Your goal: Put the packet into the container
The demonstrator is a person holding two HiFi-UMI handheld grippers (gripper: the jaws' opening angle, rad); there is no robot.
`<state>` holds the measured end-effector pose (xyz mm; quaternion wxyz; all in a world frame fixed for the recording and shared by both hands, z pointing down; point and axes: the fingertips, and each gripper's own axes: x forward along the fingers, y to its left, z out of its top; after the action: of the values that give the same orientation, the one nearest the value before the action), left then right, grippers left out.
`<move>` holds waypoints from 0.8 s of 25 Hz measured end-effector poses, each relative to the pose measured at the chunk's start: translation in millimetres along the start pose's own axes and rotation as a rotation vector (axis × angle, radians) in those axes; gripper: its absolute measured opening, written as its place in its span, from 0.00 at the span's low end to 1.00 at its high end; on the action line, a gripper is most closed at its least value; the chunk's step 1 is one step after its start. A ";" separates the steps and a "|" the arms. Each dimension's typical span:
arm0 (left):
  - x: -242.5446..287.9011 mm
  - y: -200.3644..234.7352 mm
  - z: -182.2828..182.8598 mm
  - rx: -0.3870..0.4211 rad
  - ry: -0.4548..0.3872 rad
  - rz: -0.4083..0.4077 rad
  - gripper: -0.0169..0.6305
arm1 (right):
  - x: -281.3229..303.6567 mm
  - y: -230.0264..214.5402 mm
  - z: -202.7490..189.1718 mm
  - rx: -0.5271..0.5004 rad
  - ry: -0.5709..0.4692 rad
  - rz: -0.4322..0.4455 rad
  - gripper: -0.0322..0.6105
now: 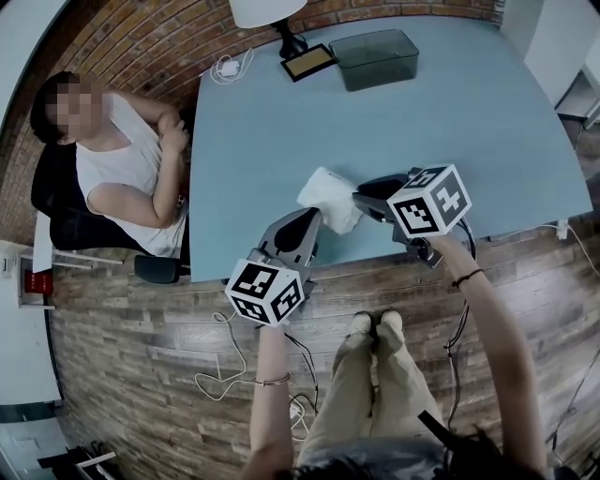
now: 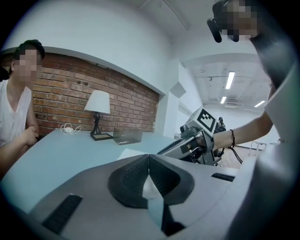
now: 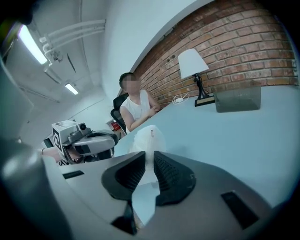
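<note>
- Head view: a pale blue table [image 1: 441, 122] is seen across the upper middle of the frame, with plank flooring below it.
- The packet [image 1: 328, 199], white and crumpled, is found lying on the table at frame centre, near the table's lower edge.
- The right gripper [image 1: 360, 202] is positioned at the packet's right side. In the right gripper view its jaws are seen closed on the packet's near end. White material fills the narrow gap between the pads, and the rest of the packet stands up beyond the tips.
- The left gripper [image 1: 309, 220] is held just lower left of the packet, over the table's lower edge. In the left gripper view its jaws are seen pressed together tip to tip, gripping nothing (only pale table surface shows through the opening behind the tips).
- Whether the left gripper touches the packet cannot be told.
- The container [image 1: 377, 70], a clear, dark-tinted, open-topped tub, is noted at top centre of the head view, well apart from the packet, which lies outside it.
- A lamp [image 1: 272, 11] with a white shade is seen just left of the container on a dark square base.
- A white charger [image 1: 228, 67] with its cord lies further left.
- A seated person [image 1: 122, 169] in a white sleeveless top is noted at the table's left edge, hands held together at the chest.
</note>
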<state>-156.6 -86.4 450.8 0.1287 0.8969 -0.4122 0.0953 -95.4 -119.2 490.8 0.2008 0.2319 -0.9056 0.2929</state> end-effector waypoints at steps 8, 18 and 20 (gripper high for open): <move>19.1 -21.7 48.3 0.042 -0.060 -0.052 0.04 | -63.1 -9.2 35.1 -0.102 -0.045 -0.075 0.16; 37.0 -68.6 106.0 0.112 -0.146 -0.096 0.04 | -141.3 -15.0 73.6 -0.201 -0.119 -0.140 0.16; 41.8 -73.6 113.0 0.122 -0.153 -0.102 0.04 | -150.7 -17.3 79.4 -0.213 -0.131 -0.147 0.16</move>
<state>-66.3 -105.1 343.9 0.0468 0.9276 -0.3680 0.0448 18.1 -135.7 363.7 0.1856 0.2936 -0.9233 0.1637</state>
